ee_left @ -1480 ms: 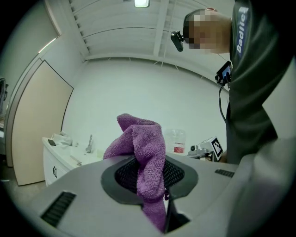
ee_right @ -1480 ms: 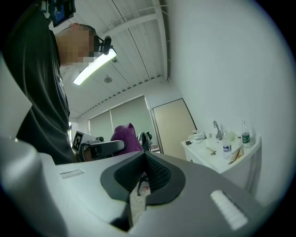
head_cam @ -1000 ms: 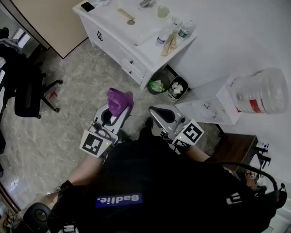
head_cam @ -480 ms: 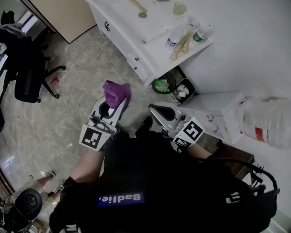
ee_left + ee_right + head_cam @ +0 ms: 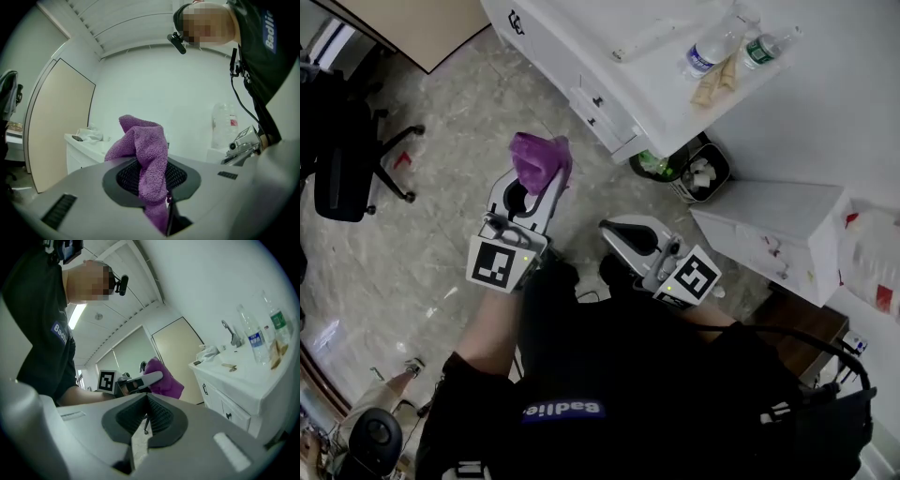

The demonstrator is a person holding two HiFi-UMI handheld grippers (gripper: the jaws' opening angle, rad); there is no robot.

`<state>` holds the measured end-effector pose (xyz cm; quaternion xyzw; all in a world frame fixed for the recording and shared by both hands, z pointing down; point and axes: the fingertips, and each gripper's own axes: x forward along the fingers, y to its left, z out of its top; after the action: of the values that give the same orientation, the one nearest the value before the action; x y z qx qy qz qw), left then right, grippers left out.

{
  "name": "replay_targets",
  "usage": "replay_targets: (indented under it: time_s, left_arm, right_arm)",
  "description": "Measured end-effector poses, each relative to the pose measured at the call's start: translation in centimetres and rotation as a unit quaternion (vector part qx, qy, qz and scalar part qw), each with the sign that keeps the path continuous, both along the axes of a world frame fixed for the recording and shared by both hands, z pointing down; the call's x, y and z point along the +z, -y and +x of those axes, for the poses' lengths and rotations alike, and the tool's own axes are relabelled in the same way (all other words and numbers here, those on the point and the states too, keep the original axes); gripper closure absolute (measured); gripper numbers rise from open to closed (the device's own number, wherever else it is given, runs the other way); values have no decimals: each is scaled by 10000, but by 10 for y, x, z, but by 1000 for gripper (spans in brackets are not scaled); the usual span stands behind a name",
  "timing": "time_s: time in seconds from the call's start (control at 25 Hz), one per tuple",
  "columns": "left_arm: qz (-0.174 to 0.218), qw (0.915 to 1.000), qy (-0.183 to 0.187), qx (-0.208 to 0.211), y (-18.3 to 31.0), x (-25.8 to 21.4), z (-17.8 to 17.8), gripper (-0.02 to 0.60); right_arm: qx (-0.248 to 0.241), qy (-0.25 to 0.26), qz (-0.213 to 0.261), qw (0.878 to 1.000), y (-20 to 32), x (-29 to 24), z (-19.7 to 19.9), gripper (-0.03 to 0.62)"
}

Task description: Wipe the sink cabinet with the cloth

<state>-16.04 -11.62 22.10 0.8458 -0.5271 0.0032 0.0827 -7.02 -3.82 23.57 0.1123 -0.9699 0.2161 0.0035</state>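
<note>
Purple cloth (image 5: 540, 157) in the grip!
Left gripper (image 5: 534, 192) fingers pinch it; right gripper (image 5: 623, 232) fingers pressed together, sink cabinet (image 5: 609, 56) ahead.

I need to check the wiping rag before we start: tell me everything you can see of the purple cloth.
The purple cloth looks like soft, looped microfibre. It is crumpled, with a folded bunch standing up past the fingers of the left gripper, which is shut on its lower part. It is held in the air over the floor, short of the white sink cabinet, touching nothing else.
</note>
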Motion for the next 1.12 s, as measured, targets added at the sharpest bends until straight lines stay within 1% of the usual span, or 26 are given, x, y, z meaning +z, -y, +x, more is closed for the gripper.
replay_targets:
  time_s: [0.12, 0.24, 0.52, 0.6, 0.72, 0.8, 0.88, 1.04, 1.12]
  left_arm:
    - [9, 9999, 121, -3, 23, 50, -10, 497]
    - [43, 9998, 206, 0, 43, 96, -19, 497]
    - [-26, 9994, 342, -14, 79, 207, -33, 497]
    - [40, 9994, 336, -89, 93, 240, -40, 497]
    - [-13, 9994, 258, -249, 118, 291, -52, 497]
    - [12, 9994, 274, -214, 134, 323, -54, 497]
    - [46, 9994, 306, -129, 149, 350, -53, 497]
    - [155, 9995, 275, -18, 183, 391, -56, 497]
    - [161, 9994, 297, 7, 199, 411, -57, 497]
  right_arm:
    - [-15, 60, -2, 10000, 11, 46, -17, 597]
    - [-42, 99, 96, 9999, 22, 88, -30, 597]
    - [70, 197, 311, 9993, 42, 185, -47, 597]
    - [105, 209, 305, 9993, 47, 219, -51, 597]
    - [229, 298, 264, 9989, 57, 268, -53, 597]
    - [309, 359, 308, 9984, 65, 295, -52, 597]
    - [335, 362, 490, 9976, 70, 314, -50, 597]
    - [356, 230, 1101, 9930, 85, 334, -46, 597]
    - [400, 147, 1315, 9904, 92, 343, -43, 597]
